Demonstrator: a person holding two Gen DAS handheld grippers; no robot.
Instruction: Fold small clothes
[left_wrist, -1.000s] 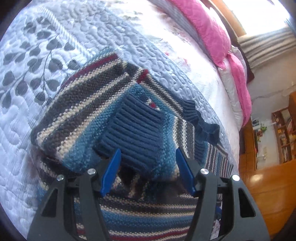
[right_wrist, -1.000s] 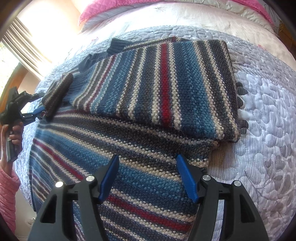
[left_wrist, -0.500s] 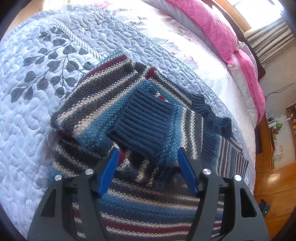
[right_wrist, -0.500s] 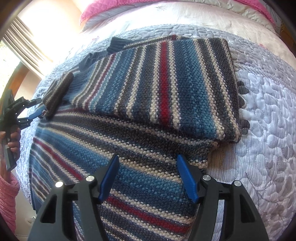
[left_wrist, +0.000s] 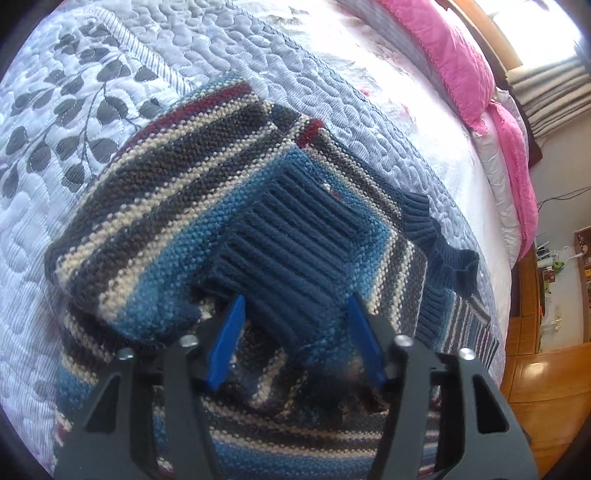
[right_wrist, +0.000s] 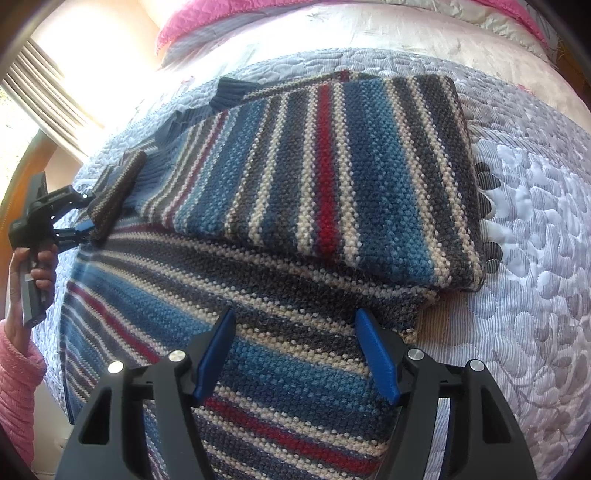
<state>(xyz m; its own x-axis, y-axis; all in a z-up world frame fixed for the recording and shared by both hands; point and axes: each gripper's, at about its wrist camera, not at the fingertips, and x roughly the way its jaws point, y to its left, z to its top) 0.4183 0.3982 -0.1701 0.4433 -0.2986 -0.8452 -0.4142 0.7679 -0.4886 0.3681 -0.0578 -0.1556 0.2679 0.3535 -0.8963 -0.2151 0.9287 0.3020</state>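
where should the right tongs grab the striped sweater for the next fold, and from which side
Probably the sweater's free lower corner, beside the open right tongs. It peeks out flat from under the folded sleeve panel, with bare quilt next to it, so come in low from that quilt side. The left tongs are already at the opposite cuff.

1. The sweater (left_wrist: 192, 206) is coarse, nubbly knit wool, matt, with a ribbed dark-blue cuff (left_wrist: 291, 236) at frame centre;
2. The bedspread (right_wrist: 524, 206) is quilted cloth, puckered, faintly ribbed;
3. The pink pillow (left_wrist: 461, 55), upper right, is stitched matt fabric;
4. The left gripper (left_wrist: 295, 328) and right gripper (right_wrist: 295, 350) have smooth matt black plastic arms, blue plastic pads, shiny metal screws;
5. The cabinet (left_wrist: 535, 373), lower right, is glossy varnished wood.
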